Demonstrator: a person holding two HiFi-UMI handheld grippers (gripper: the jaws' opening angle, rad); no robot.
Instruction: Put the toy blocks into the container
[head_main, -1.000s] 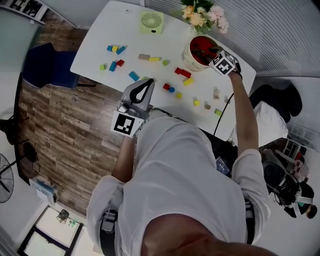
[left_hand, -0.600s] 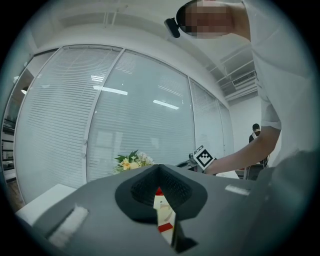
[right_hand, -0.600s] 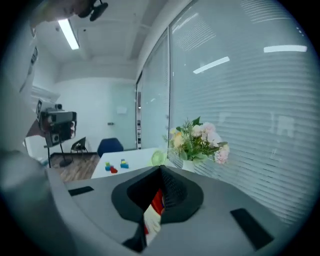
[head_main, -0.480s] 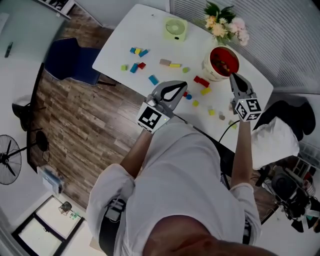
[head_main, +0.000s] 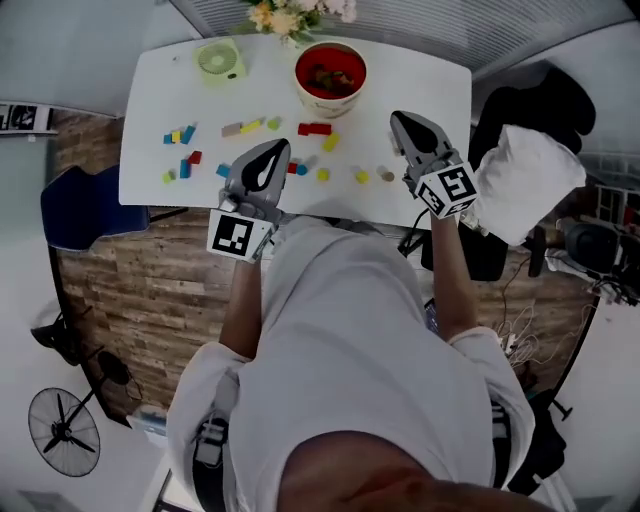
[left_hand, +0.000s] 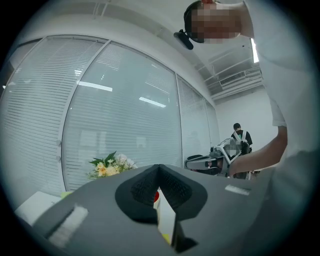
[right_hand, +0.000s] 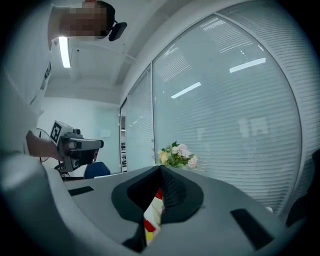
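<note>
Fingers (left_hand: 142, 189) pressed together on left gripper (head_main: 272, 152) and right gripper (head_main: 402, 120), both over near table (head_main: 150, 110) edge; toy blocks (head_main: 313, 129) scattered there, more inside red-lined bucket (head_main: 328, 104) beyond.

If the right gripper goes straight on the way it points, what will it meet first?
Probably the flowers, seen just above the right gripper's shut fingers. The red bucket seems lower; depth is unclear.

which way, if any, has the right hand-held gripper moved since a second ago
Yes. The right hand-held gripper was at the container's rim; now it is clear of it, pulled back toward the person.
</note>
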